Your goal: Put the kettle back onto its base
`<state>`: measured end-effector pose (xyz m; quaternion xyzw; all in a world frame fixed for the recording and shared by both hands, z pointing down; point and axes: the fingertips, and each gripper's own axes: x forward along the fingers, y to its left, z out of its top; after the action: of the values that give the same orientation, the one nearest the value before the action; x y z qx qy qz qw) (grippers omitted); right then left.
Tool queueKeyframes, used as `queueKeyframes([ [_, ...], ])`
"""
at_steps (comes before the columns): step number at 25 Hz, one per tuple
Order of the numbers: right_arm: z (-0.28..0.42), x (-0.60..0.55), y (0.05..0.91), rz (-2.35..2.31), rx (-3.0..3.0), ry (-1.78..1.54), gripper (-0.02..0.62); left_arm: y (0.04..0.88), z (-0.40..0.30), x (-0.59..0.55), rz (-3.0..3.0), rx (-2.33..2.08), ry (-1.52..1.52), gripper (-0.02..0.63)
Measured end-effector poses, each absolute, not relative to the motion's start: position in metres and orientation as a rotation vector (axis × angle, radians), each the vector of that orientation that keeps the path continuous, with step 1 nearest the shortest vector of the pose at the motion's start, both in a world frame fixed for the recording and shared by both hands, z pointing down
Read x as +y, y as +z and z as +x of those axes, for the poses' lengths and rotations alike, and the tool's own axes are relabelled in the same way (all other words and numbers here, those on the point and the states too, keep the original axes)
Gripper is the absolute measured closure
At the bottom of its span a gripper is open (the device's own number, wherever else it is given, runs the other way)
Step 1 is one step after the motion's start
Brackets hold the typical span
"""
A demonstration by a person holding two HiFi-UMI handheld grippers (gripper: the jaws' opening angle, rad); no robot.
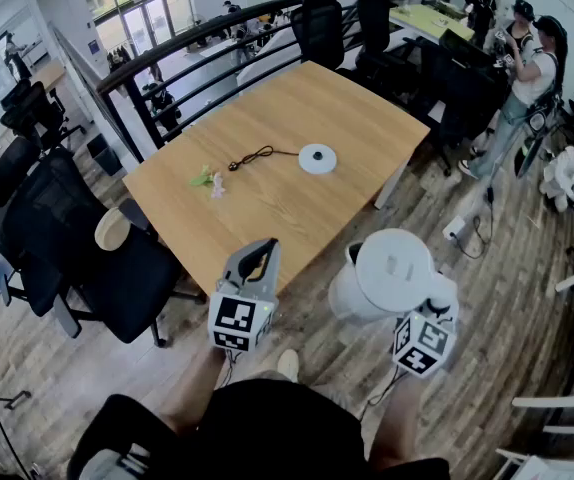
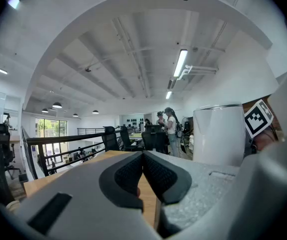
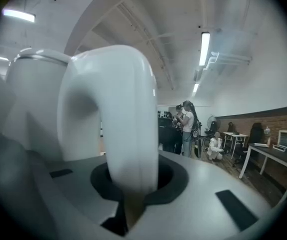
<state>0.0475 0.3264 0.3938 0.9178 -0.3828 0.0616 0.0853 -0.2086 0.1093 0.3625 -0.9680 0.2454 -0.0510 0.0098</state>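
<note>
While R gripper [image 3: 132, 186] pinches the kettle [image 1: 389, 271] handle [image 3: 128, 129], short of table [image 1: 267, 213] & base [image 1: 317, 158], L gripper [image 2: 143, 166] sits pressed together, empty.

Grey left gripper [image 1: 264, 245] bears black-and-white marker cube [image 1: 239, 320].

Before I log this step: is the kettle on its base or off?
Off. The right gripper holds the kettle by its handle, short of the table; the base lies bare.
</note>
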Motion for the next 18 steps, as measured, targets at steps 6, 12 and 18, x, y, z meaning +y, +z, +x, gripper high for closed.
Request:
queueKeyframes([
  [6, 0.0421, 0.3227, 0.3921, 2.738, -1.141, 0.192, 0.552, 0.3622, -0.2119, 0.1071, -3.032, 0.759, -0.148, 0.604],
  [12, 0.0405, 0.3211, 0.387, 2.746, -1.144, 0.193, 0.551, 0.3627, -0.2122, 0.1042, -3.031, 0.749, -0.16, 0.604],
  [18, 0.0481, 0.3174, 0.3909, 2.756, -1.139, 0.215, 0.552, 0.3674, -0.2032, 0.1012, -3.034, 0.734, -0.166, 0.604],
])
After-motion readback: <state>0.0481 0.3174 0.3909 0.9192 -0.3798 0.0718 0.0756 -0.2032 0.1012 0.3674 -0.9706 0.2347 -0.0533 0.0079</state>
